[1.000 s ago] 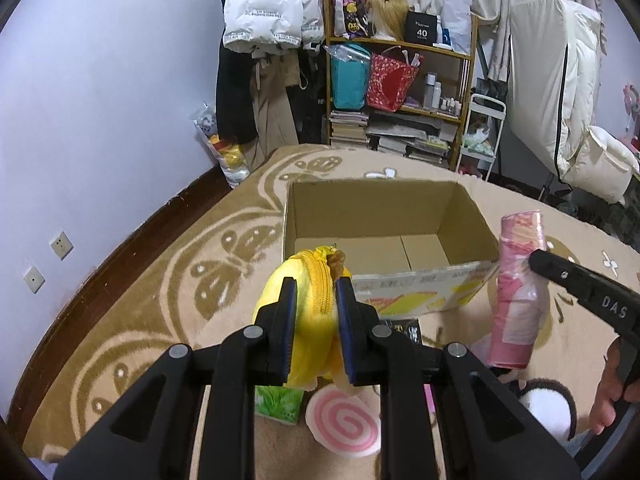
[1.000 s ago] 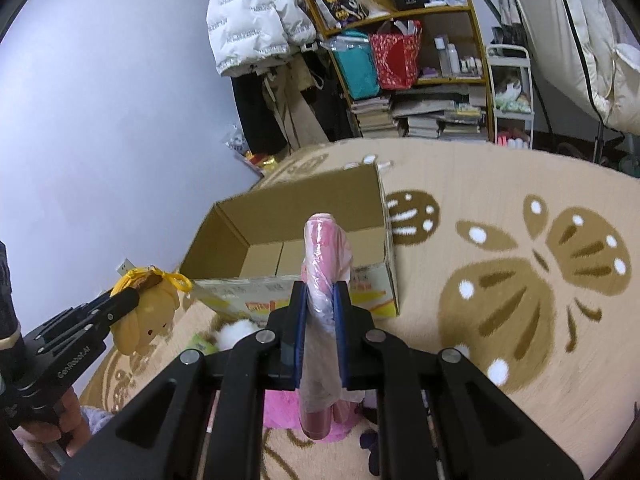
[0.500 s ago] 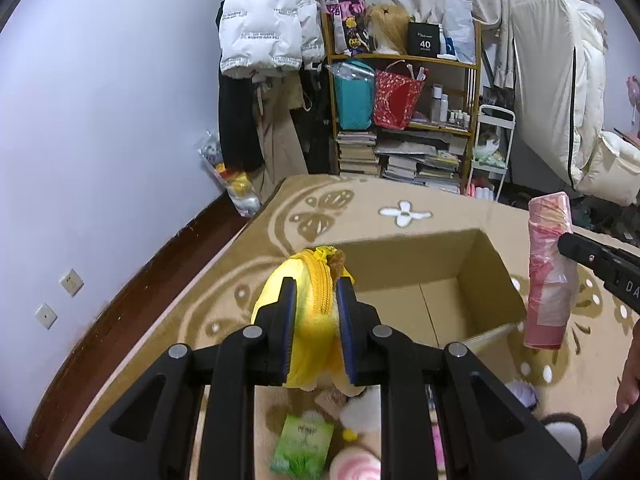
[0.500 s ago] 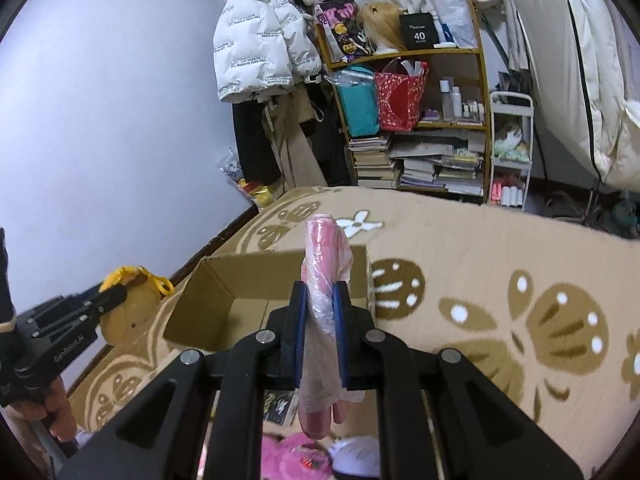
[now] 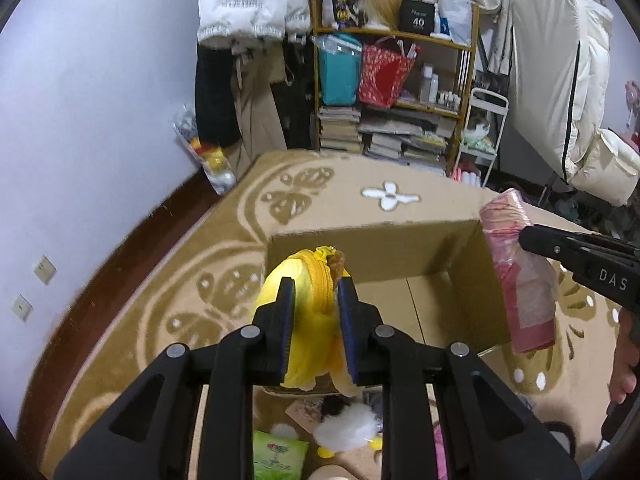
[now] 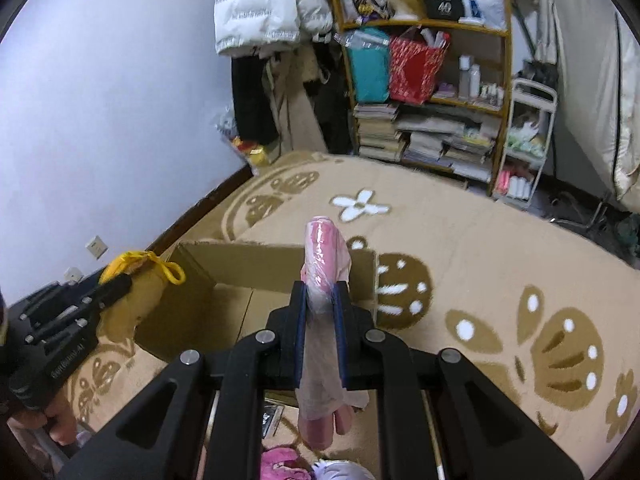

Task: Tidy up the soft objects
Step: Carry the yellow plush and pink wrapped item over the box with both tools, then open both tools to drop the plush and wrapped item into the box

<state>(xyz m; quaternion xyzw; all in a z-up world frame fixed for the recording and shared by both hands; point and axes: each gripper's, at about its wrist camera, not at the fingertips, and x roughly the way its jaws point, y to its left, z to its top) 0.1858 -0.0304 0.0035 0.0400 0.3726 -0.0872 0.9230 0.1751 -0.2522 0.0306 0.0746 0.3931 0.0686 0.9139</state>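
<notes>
My left gripper is shut on a yellow plush toy and holds it over the near left corner of an open cardboard box. My right gripper is shut on a pink plastic-wrapped roll held upright over the box's right side. The roll also shows in the left wrist view, and the plush in the right wrist view. The box looks empty inside.
The box sits on a beige patterned rug. Loose soft items lie on the rug near me: a green packet, a white fluffy toy, pink items. A cluttered shelf and hanging coats stand at the far wall.
Both grippers have risen and moved forward with their loads, from in front of the box to over its opening. Both stayed shut.
</notes>
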